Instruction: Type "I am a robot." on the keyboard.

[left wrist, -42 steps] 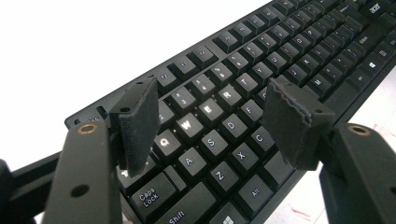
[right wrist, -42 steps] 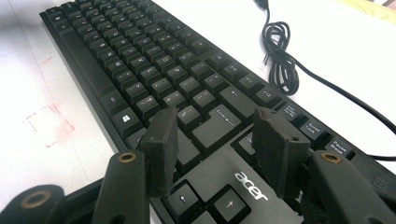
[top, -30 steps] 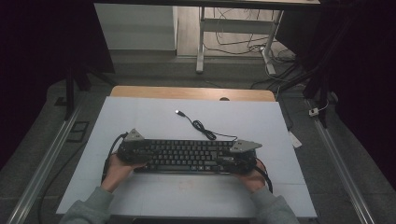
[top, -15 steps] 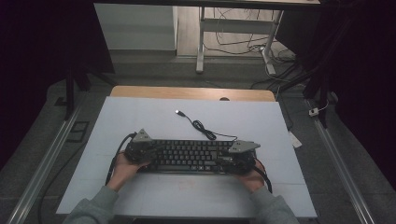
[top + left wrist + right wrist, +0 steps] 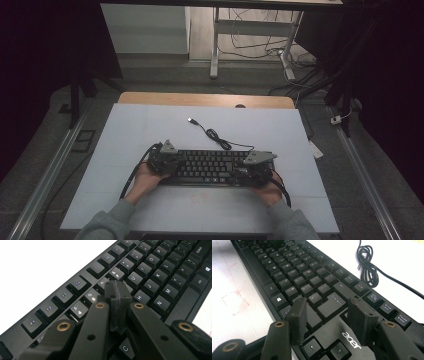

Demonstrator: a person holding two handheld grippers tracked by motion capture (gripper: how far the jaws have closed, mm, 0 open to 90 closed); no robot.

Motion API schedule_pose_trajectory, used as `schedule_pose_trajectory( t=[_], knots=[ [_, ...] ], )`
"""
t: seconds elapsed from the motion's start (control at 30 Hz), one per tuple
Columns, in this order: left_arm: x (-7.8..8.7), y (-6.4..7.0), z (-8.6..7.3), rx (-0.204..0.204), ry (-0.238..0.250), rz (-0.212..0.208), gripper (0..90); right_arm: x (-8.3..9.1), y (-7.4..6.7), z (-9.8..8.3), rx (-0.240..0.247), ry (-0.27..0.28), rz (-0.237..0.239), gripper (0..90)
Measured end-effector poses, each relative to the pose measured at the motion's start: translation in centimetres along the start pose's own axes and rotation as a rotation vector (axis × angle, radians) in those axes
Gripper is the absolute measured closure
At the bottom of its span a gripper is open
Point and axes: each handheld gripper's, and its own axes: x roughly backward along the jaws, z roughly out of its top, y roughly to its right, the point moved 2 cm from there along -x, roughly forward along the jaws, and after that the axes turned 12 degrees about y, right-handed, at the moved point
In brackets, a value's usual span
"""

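A black keyboard (image 5: 210, 167) lies across the white table top (image 5: 150, 125), near the front. My left gripper (image 5: 167, 162) is over the keyboard's left end. In the left gripper view its jaws are pressed together (image 5: 116, 290) above the keys (image 5: 150, 267), with nothing between them. My right gripper (image 5: 250, 172) is over the keyboard's right end. In the right gripper view its jaws stand apart (image 5: 325, 303) over the Enter key area of the keyboard (image 5: 294, 267), holding nothing. The keyboard's black cable (image 5: 215, 135) coils behind it and ends in a loose USB plug (image 5: 190, 120).
A faint red square mark (image 5: 233, 302) is drawn on the table in front of the keyboard. The coiled cable (image 5: 367, 262) lies just beyond the keyboard's far edge. A wooden strip (image 5: 205, 99) borders the table's back; metal rails (image 5: 45, 175) run along the floor on both sides.
My left hand has moved right, from beside the keyboard's left end onto its keys, and its jaws have shut. The right hand and the keyboard have stayed put.
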Motion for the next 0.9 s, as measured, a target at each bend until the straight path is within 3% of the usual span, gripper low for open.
schedule_pose_trajectory(
  t=[0.47, 0.7, 0.9],
  knots=[
    [-0.4, 0.0, 0.0, 0.001, -0.003, 0.007, 88.9, -0.1, -0.1, 0.0, 0.005, -0.005, 0.001, 49.9],
    [1.7, -0.2, 0.7, 0.035, 0.094, 0.011, 88.9, 0.1, 0.0, 0.1, 0.002, 0.003, -0.002, 49.9],
    [3.9, -0.8, 0.6, 0.079, 0.141, 0.008, 84.3, 0.2, 0.1, 0.1, 0.004, 0.006, -0.007, 49.9]
  ],
)
